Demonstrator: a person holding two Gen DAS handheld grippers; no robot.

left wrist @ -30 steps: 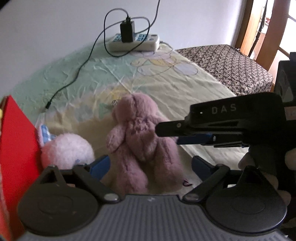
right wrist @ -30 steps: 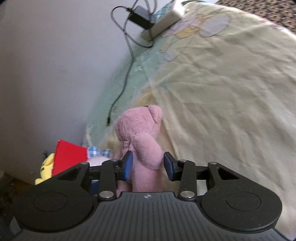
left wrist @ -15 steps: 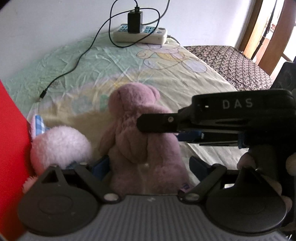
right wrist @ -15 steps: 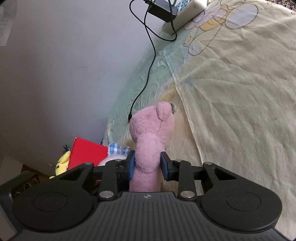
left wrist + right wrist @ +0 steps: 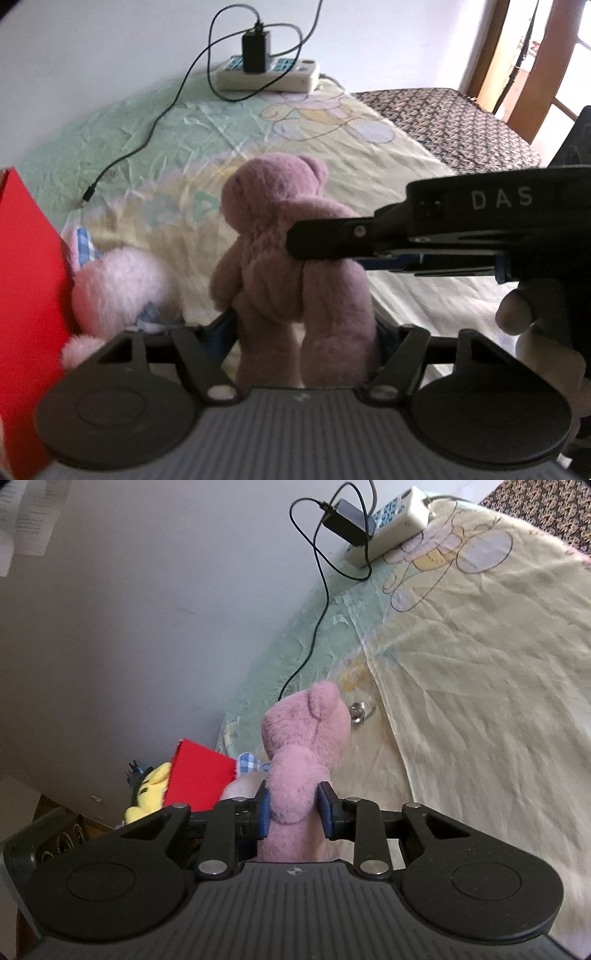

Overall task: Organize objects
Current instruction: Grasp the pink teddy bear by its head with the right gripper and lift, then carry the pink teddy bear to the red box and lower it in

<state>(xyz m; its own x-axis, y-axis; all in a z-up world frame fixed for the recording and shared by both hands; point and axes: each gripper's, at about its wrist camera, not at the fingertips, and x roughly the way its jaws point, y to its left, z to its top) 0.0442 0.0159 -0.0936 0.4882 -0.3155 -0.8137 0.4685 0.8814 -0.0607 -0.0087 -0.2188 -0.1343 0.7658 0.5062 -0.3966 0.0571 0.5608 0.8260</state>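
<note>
Between both pairs of fingers, pink teddy bear (image 5: 291, 266), right gripper (image 5: 293, 806) clamping its arm, left gripper (image 5: 303, 332) closing around its legs

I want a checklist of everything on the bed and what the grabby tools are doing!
Surface: bed sheet, wrinkled, cartoon print.
Job's things: pink teddy bear, upright; pale pink plush toy beside it; yellow plush toy behind the red box.
Clutter: small metal thing on the sheet.
Grippers: left tool closing around the bear's legs; right tool shut on its arm.
Cables: power strip with black charger, cord loose.
Surroundings: wall, patterned mattress.
</note>
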